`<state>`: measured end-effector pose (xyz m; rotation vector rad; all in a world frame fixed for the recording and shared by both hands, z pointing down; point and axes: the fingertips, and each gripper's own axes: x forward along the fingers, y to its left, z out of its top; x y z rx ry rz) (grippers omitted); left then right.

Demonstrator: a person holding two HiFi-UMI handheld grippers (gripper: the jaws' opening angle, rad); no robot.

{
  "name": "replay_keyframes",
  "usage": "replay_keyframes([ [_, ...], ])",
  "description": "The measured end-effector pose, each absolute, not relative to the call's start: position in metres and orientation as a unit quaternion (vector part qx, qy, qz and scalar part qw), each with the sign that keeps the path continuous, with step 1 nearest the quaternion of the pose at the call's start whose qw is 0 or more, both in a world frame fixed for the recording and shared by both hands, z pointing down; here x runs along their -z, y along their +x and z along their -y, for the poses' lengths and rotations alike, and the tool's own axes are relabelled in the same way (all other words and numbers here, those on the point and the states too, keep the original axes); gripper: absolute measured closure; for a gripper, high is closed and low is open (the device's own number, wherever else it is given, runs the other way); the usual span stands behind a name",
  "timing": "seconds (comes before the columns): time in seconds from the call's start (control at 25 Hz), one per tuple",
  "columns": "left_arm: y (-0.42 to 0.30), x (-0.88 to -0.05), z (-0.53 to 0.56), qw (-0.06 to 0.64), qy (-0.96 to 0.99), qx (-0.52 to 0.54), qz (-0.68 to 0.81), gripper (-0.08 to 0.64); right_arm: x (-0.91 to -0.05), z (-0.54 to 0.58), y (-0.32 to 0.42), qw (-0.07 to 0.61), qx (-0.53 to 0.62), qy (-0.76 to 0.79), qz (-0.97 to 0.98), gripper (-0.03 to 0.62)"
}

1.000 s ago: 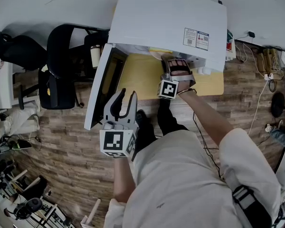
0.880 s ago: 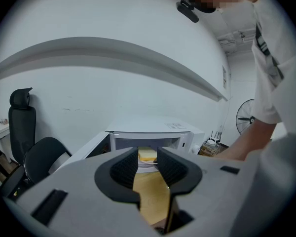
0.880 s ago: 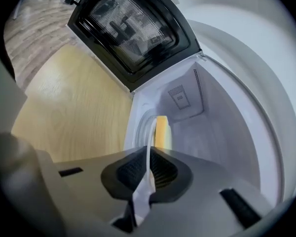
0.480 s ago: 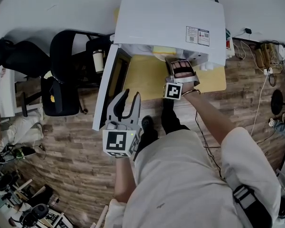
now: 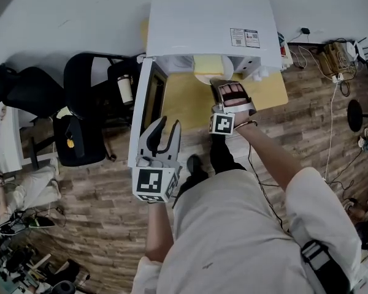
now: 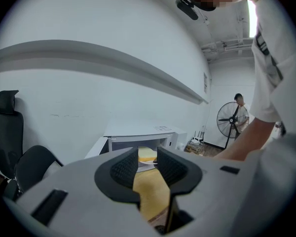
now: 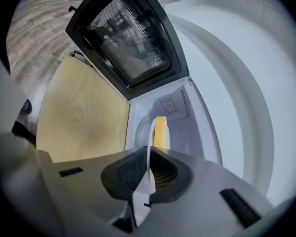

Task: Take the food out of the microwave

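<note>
One plate to slide out flat

My right gripper (image 5: 222, 84) is pinched tight on the plate (image 7: 149, 142) rim, with the yellow food (image 5: 207, 65) just inside the microwave (image 5: 205, 23) mouth. I'd pull level and slow. Left gripper (image 5: 168, 124), at the plate's 7 o'clock, is spread wide and empty.

I'm seeing the microwave (image 5: 208, 23) showing smooth white casing, its door (image 7: 128, 48) gleaming with glossy dark glass over perforated mesh. The table (image 7: 79, 117) is showing pale, smooth wood grain. The plate (image 7: 149, 137) is looking white and smooth against the matt ribbed pads (image 7: 130, 172) of the right gripper (image 7: 149, 157).
</note>
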<state>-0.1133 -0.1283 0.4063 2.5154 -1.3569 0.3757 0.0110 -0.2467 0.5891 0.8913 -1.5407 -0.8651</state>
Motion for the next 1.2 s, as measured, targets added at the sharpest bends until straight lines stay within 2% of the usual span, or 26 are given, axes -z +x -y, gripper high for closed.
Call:
replay_keyframes([
  [0.68, -0.114, -0.394, 0.063, 0.104, 0.906, -0.116, 0.393, 0.443, -0.545, 0.137, 0.006, 0.555, 0.346, 0.413, 0.633, 0.583],
  [1.2, -0.105, -0.387, 0.032, 0.089, 0.930, -0.105, 0.341, 0.443, -0.476, 0.080, 0.017, 0.554, 0.344, 0.451, 0.609, 0.583],
])
